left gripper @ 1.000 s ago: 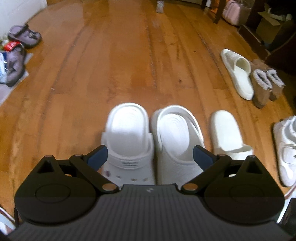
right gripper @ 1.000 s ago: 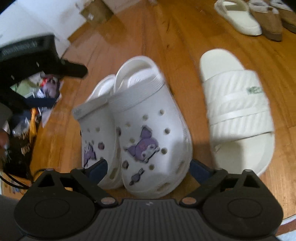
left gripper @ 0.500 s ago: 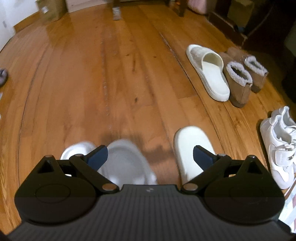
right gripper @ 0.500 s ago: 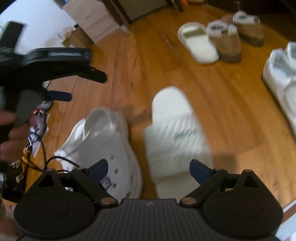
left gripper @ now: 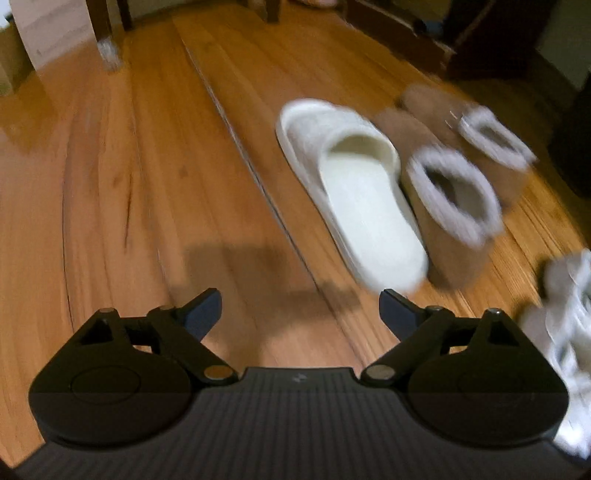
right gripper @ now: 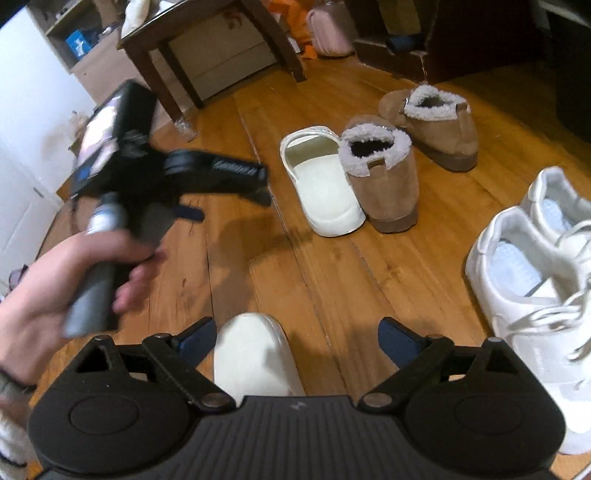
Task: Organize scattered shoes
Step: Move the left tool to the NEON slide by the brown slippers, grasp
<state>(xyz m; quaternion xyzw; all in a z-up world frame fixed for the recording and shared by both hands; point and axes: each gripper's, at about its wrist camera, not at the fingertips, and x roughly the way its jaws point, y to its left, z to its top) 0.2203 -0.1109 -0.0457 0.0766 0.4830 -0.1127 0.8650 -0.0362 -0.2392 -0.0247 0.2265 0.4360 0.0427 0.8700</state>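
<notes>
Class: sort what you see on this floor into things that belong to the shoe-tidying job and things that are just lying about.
Job:
cream slide
second cream slide
tan fur-lined boots
white sneakers

Lying about:
dark wooden table
pink bag
orange cloth

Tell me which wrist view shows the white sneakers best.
The right wrist view: the white sneakers sit sharp at its right side, heels, laces and insoles visible, side by side. The left wrist view catches only a motion-blurred sliver of them at its right edge.
</notes>
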